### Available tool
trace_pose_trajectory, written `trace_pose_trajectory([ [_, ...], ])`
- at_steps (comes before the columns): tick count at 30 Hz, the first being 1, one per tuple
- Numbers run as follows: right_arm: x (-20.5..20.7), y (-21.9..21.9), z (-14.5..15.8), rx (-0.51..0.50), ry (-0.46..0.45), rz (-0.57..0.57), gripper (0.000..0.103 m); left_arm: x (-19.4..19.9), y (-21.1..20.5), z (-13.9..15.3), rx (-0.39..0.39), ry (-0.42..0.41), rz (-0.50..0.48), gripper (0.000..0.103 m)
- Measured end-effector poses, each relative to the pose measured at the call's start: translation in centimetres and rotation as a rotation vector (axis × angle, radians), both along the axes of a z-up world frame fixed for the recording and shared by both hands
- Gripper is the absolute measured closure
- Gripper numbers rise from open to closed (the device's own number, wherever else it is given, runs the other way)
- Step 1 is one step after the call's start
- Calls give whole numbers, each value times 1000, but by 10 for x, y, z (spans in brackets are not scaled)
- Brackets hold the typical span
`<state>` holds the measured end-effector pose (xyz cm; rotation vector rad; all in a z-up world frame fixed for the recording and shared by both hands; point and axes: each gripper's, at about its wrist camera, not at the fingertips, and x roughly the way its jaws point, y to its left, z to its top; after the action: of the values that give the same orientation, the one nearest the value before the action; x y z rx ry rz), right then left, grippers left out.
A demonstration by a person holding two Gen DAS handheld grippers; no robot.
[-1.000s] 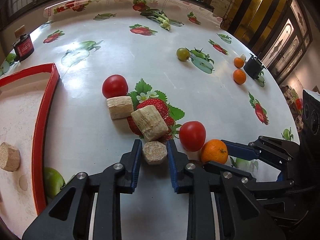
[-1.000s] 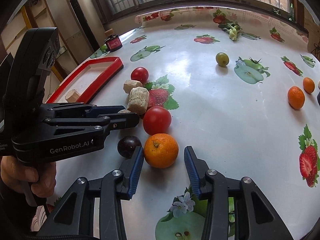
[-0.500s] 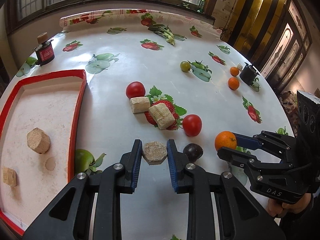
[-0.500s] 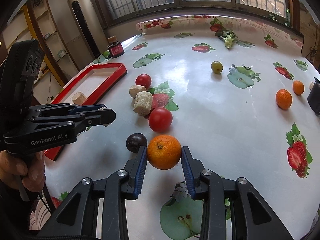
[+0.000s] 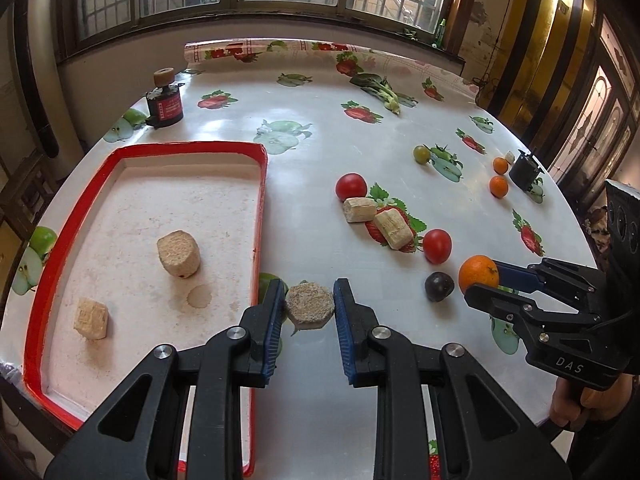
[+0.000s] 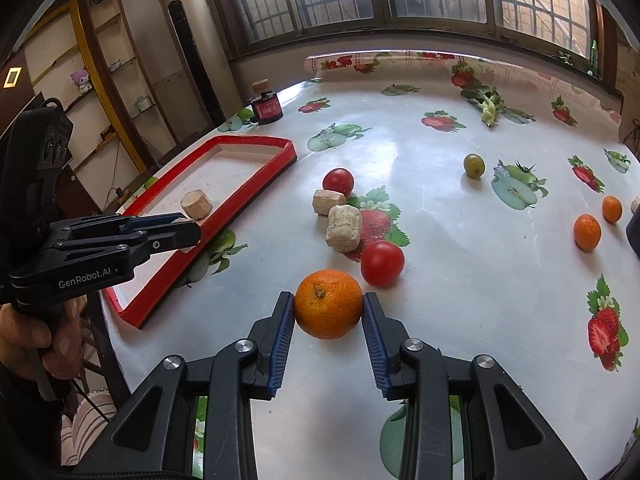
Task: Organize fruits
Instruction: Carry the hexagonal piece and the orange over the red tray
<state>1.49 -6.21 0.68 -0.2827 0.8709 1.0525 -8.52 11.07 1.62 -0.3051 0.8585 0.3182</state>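
Both grippers, left [image 5: 309, 307] and right [image 6: 329, 309], now lifted higher with loads

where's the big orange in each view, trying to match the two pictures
Left wrist view: the big orange is at right of centre, clamped in the right gripper, just right of the dark plum.
Right wrist view: the big orange is at lower centre, between the gripper's blue pads.
Shared landmark: the red tray.

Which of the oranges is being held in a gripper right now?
The big orange, pinched in the right gripper. The two smaller oranges sit on the table far right, untouched.
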Motion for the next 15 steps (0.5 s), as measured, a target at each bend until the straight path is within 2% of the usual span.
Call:
trace_pose_trajectory([
  [15, -19, 34, 6, 8, -3, 72, 68, -24, 18, 2, 10, 0, 54, 80],
])
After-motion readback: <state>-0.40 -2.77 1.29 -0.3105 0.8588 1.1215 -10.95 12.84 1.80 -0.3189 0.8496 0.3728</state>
